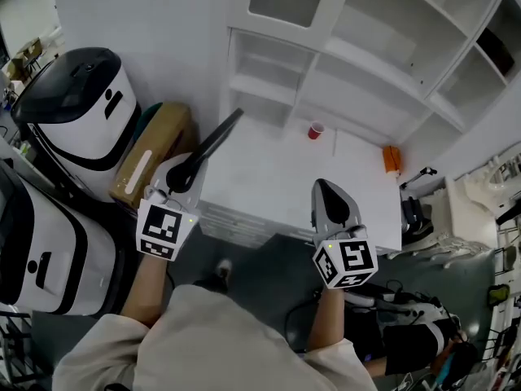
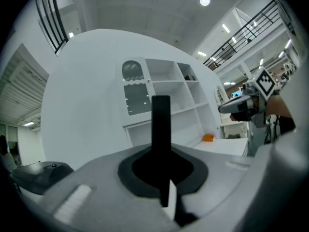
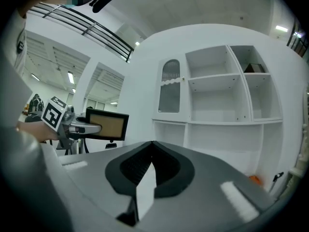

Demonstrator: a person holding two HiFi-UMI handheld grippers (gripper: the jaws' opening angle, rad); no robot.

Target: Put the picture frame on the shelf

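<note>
My left gripper point(image 1: 190, 169) is shut on the picture frame point(image 1: 216, 141), a thin black frame held edge-up over the left end of the white table point(image 1: 269, 177). In the left gripper view the frame point(image 2: 161, 122) rises edge-on as a black bar from the closed jaws of that gripper point(image 2: 161, 151). The right gripper view shows the frame's brown face point(image 3: 107, 125) at the left. My right gripper point(image 1: 332, 192) hovers over the table's front edge, shut with nothing in it point(image 3: 152, 144). The white shelf unit point(image 1: 350, 55) stands beyond the table.
A red cup point(image 1: 316, 130) and an orange object point(image 1: 391, 159) sit on the table near the shelf. Two white-and-black machines point(image 1: 81, 112) and a cardboard box point(image 1: 151, 157) stand at the left. Cables and gear lie on the floor at the right.
</note>
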